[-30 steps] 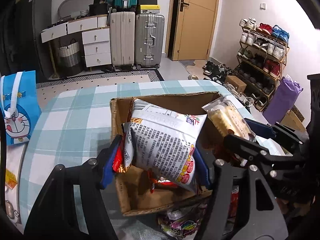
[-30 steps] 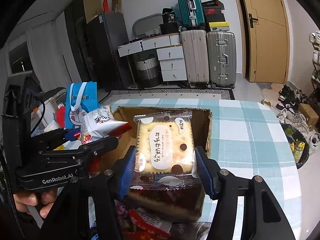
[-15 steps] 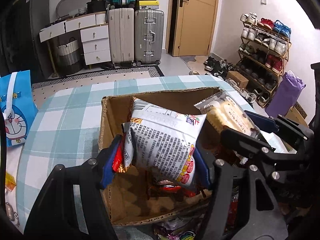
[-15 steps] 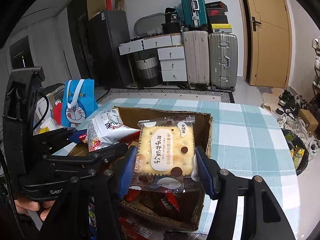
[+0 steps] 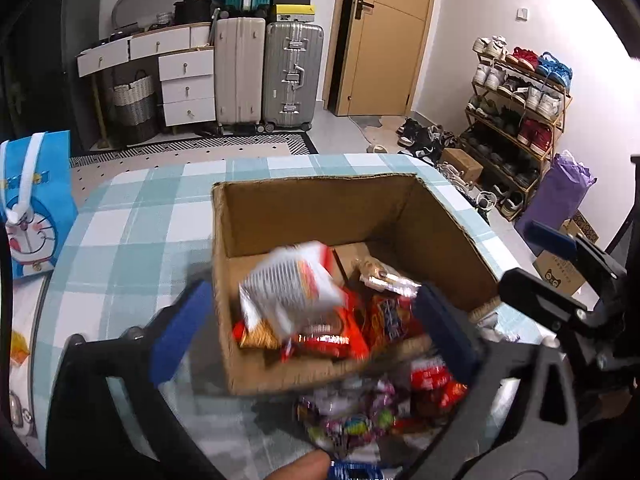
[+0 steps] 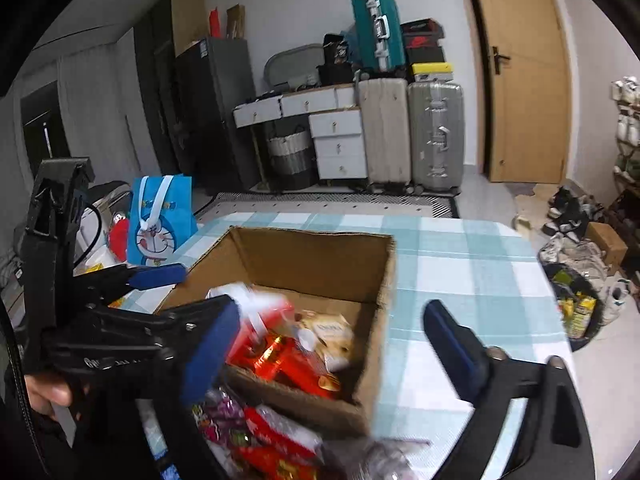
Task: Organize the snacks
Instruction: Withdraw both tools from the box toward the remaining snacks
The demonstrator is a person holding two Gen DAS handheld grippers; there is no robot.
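Note:
An open cardboard box [image 5: 316,210] [image 6: 384,276] stands on the checked tablecloth. Inside lie a white snack bag [image 5: 290,290], blurred by motion, red packets [image 5: 336,334] [image 6: 288,360] and a biscuit pack [image 6: 330,334] [image 5: 390,280]. My left gripper [image 5: 310,332] is open and empty over the box's near side. My right gripper [image 6: 332,344] is open and empty, also over the box's near edge. More wrapped snacks [image 5: 372,412] [image 6: 256,436] lie on the table in front of the box.
A blue cartoon gift bag [image 5: 34,208] [image 6: 160,220] stands at the table's left. The right gripper's body [image 5: 568,280] shows at the right of the left view, the left one [image 6: 80,320] at the left of the right view. Suitcases, drawers and a shoe rack stand beyond.
Both grippers have opened. The white snack bag dropped from the left gripper into the box, and the biscuit pack dropped from the right gripper into the box.

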